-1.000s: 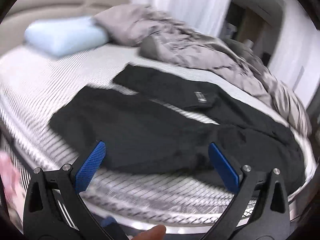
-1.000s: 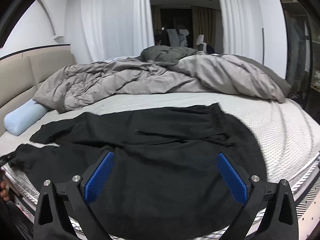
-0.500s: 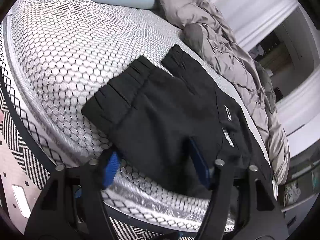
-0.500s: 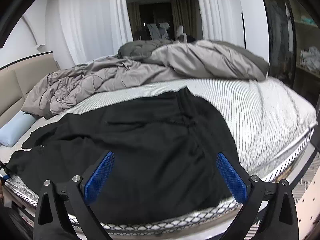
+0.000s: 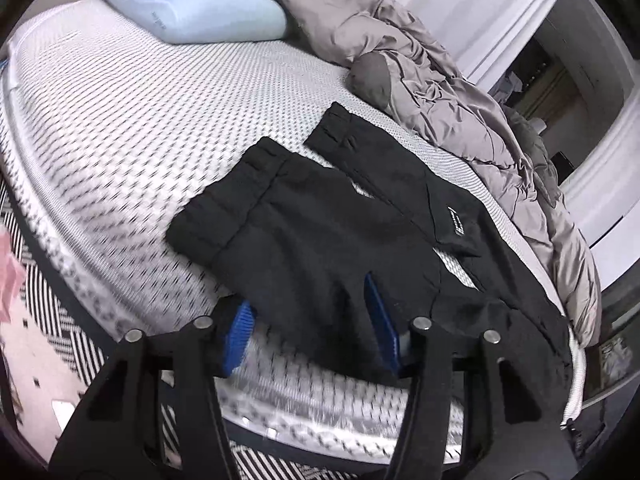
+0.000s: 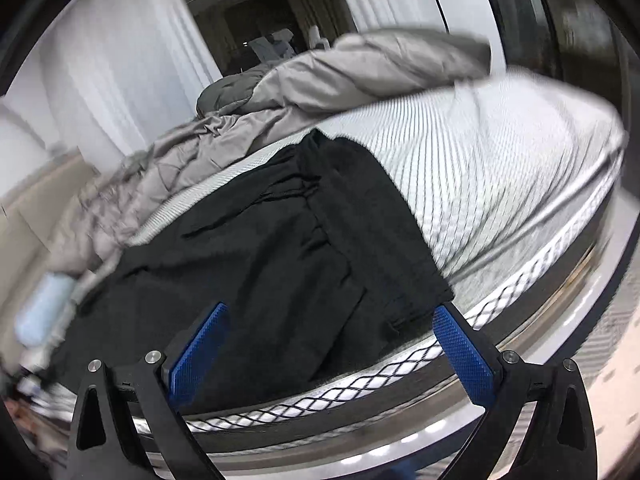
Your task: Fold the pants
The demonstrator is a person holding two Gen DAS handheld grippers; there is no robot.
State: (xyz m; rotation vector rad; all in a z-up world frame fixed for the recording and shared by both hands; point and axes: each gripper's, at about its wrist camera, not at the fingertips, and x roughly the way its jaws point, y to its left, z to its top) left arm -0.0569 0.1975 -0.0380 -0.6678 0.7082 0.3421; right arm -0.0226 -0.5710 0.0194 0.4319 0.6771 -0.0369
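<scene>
Left gripper (image 5: 312, 326) closing around pants (image 5: 320, 232) leg edge, seemingly pinching; right gripper (image 6: 328, 344) spread.

We see the black pants (image 5: 320, 224) lying flat along the near edge of the bed (image 5: 132, 120), legs slightly spread with ribbed cuffs apart, gathered waistband at the other end, a small label on one leg.
</scene>
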